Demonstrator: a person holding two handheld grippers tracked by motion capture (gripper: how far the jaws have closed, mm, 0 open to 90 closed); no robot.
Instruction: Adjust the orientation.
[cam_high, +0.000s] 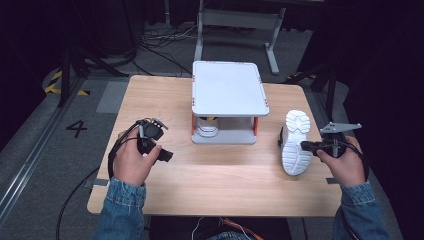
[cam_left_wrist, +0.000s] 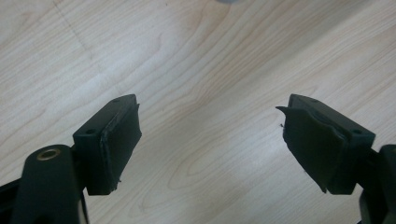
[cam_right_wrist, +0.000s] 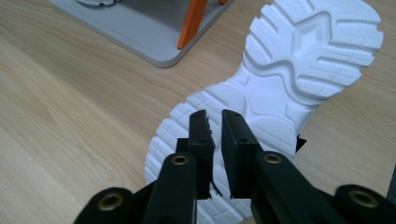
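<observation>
- While the white shoe (cam_high: 296, 143) lies sole-up at the right of the wooden table (cam_high: 215, 180), the right gripper (cam_high: 306, 145) sits over its sole, jaws nearly together with a thin gap; nothing visibly clamped.
- Left gripper (cam_left_wrist: 210, 140): jaws wide apart over bare wood, holding nothing.
- Grey two-tier rack (cam_high: 229, 90) stands at table centre, far side (orange posts); a second shoe (cam_high: 207, 128) sits on its lower shelf.
- Legible writing: "4" on the floor (cam_high: 76, 128), left.

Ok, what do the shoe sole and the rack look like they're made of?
Shoe sole: looks like matte white moulded foam or rubber, with deep tread blocks and grooves. Rack: seemingly smooth grey plastic shelves with rounded corners, on orange posts; whether those are plastic or painted metal is unclear.
</observation>
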